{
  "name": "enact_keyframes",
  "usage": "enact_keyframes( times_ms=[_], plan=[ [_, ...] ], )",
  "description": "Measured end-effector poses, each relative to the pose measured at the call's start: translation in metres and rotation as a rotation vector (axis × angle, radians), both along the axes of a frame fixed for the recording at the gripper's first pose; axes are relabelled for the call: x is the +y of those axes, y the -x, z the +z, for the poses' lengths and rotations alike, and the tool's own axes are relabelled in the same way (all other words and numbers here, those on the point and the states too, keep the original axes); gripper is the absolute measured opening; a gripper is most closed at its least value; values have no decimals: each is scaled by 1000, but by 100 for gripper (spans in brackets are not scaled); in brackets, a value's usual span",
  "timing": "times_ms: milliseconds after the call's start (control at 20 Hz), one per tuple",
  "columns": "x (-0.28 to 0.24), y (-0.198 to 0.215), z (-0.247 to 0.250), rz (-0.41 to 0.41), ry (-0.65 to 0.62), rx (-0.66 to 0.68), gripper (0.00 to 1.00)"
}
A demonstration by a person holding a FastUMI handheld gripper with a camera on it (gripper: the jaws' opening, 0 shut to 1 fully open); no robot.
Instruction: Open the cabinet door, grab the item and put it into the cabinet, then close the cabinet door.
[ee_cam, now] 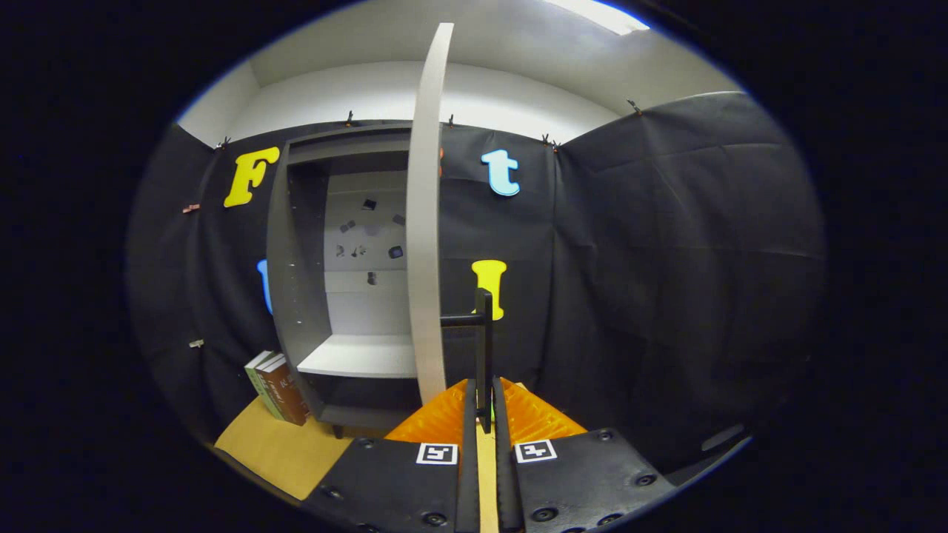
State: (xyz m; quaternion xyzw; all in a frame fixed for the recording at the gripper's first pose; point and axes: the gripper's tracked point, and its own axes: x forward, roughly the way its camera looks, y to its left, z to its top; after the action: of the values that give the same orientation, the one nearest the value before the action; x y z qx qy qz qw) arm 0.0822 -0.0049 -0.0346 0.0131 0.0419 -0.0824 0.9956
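Gripper (485,414) clenched on the black handle (483,348) of the door (426,222), both orange fingers (437,422) pressed against the handle's upright bar. Door swung wide open, seen edge-on, rising straight ahead of the fingers as a tall pale slab. Left of it, cabinet (296,281) open: grey side walls, pale back panel with several small dark marks, white shelf (363,355) low inside, dark space beneath the shelf. Booth's black cloth wall behind and to the right, well beyond the fingers. Tan tabletop (274,451) under the cabinet's foot, showing left of the gripper body. Books (278,386) standing on that tabletop, leaning against the cabinet's outer left wall, just beside its lower corner; green and brown spines. Door edge standing between the fingers and the cabinet's opening. Small clips (191,208) pinned on the cloth at far left. Cannot tell which item goes inside.
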Motion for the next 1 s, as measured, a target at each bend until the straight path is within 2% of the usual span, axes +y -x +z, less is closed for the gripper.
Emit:
enact_keyframes(
  times_ms=[100, 250, 300, 350, 400, 700, 1000],
  plan=[
    [-2, 2, 2, 11, 18, 4, 20],
    [-8, 5, 2, 9, 43, 12, 64],
    [-5, 6, 3, 26, 37, 7, 76],
    [1, 6, 4, 48, 29, 4, 83],
    [5, 8, 3, 60, 21, 2, 99],
    [29, 5, -2, 156, 23, 1, 97],
    [63, 25, -39, 294, -17, 165, 98]
  ],
)
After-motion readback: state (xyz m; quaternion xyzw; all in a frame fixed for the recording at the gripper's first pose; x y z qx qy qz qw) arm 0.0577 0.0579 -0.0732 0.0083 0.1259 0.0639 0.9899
